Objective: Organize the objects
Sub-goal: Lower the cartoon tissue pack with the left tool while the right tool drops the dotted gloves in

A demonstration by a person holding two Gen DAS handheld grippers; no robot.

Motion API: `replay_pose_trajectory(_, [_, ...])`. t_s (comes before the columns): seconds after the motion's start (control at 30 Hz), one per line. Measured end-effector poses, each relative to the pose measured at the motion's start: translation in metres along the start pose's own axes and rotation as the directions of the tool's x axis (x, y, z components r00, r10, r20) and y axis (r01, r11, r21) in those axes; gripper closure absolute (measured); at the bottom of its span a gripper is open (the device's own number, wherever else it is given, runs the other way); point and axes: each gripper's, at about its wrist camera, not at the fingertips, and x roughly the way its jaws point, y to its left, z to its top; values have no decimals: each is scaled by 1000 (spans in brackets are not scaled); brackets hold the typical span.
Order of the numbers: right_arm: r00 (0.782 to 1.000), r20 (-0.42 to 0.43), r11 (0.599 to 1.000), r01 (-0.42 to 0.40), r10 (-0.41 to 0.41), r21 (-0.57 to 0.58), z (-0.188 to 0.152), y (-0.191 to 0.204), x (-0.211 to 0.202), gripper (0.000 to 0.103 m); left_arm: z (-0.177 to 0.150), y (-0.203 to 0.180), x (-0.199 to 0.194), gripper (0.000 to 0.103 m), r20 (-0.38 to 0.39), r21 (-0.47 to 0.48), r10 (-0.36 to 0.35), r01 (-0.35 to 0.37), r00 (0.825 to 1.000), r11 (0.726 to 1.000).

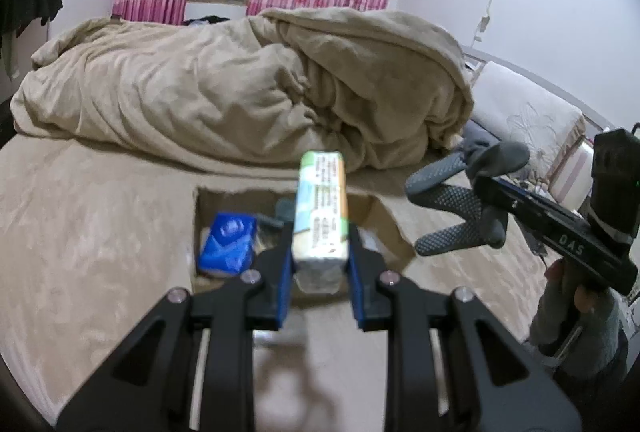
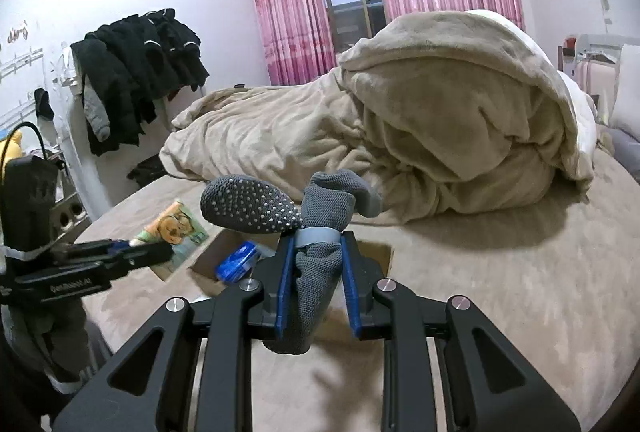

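Beige bedding point(image 1: 100, 232) carries an open cardboard box point(image 1: 384, 228), above which the left claw point(image 1: 320, 256) clamps a light, squashy tissue pack point(image 1: 320, 207) by its near end, while the right claw point(image 2: 316, 272) pinches limp grey grip socks point(image 2: 280, 211) mid-bundle.

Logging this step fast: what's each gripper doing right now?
Left gripper: closed on the tissue pack.
Right gripper: closed on the grey socks.

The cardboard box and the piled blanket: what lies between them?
Only bare bedsheet separates the cardboard box from the blanket, seen in the right wrist view.
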Motion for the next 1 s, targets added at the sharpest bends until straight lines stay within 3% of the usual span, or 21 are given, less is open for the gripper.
replay_pose_trajectory(0.23, [996, -82, 999, 23, -24, -24, 2, -11, 59, 79, 8, 12, 42, 79, -31, -2, 8, -8, 999, 1000])
replay_pose_trajectory(0.53, [969, -234, 997, 66, -76, -49, -33, -20, 135, 79, -3, 33, 115, 79, -141, -51, 18, -26, 990, 998])
replay_pose_trajectory(0.67, [963, -250, 993, 87, -104, -76, -45, -21, 147, 78, -12, 40, 133, 78, -186, -52, 30, -40, 982, 998])
replay_pose_trajectory(0.7, [963, -245, 993, 92, -109, -80, -47, -21, 147, 75, -15, 41, 138, 77, -208, -46, 31, -42, 978, 998])
replay_pose_trajectory(0.83, [967, -233, 994, 88, -100, -63, -51, -23, 146, 44, -21, 42, 142, 71, -230, -42, 50, -61, 972, 997])
replay_pose_trajectory(0.93, [970, -212, 992, 104, -117, -72, -49, -20, 138, 40, -18, 43, 132, 64, -209, -58, 54, -67, 977, 996])
replay_pose_trajectory(1.0, [974, -195, 992, 108, -117, -58, -46, -19, 129, 37, -15, 45, 124, 42, -194, -73, 55, -71, 979, 995])
